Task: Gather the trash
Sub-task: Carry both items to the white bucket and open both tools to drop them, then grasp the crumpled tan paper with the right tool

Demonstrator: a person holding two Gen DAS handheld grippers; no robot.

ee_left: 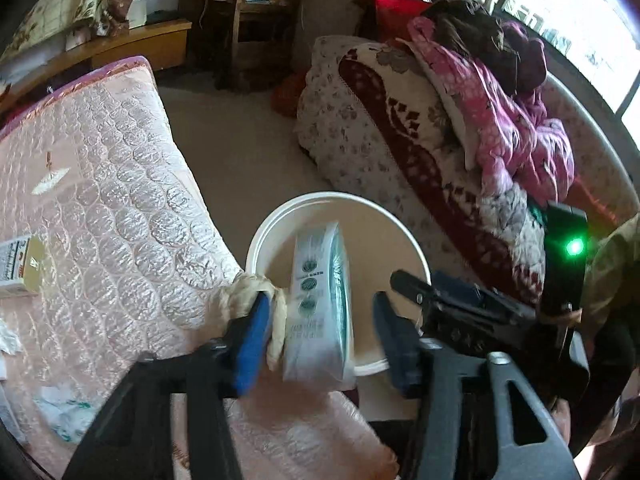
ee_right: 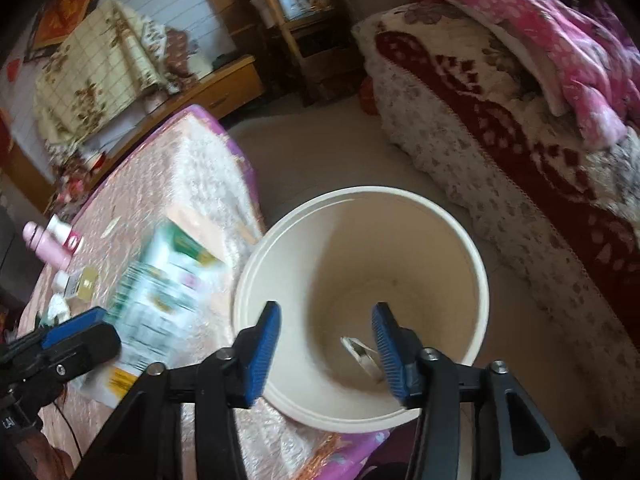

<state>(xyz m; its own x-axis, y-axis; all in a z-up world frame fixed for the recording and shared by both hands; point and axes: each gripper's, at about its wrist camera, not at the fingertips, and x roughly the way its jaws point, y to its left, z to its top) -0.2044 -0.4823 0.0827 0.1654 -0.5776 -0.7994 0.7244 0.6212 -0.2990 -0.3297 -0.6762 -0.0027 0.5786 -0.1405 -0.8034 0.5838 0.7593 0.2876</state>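
A white bucket (ee_left: 264,236) stands on the floor beside the pink-covered table; it also shows in the right wrist view (ee_right: 476,256). My left gripper (ee_left: 320,332) is open above the bucket's near rim. A white-and-green packet (ee_left: 320,304) and a crumpled cream wrapper (ee_left: 248,292) sit between its blue pads, against the left pad (ee_left: 252,340), blurred by motion. In the right wrist view the packet (ee_right: 160,300) is blurred beside the left gripper's pad (ee_right: 72,330). My right gripper (ee_right: 326,344) is open and empty over the bucket. A small scrap (ee_right: 360,354) lies at the bucket's bottom.
The table (ee_right: 180,168) carries a pink bottle (ee_right: 44,248), small boxes (ee_left: 20,268) and paper scraps (ee_left: 60,416). A bed with patterned blankets (ee_left: 400,128) and pink clothing (ee_left: 512,120) is on the right. A wooden cabinet (ee_right: 216,92) and shelf (ee_right: 296,20) stand behind.
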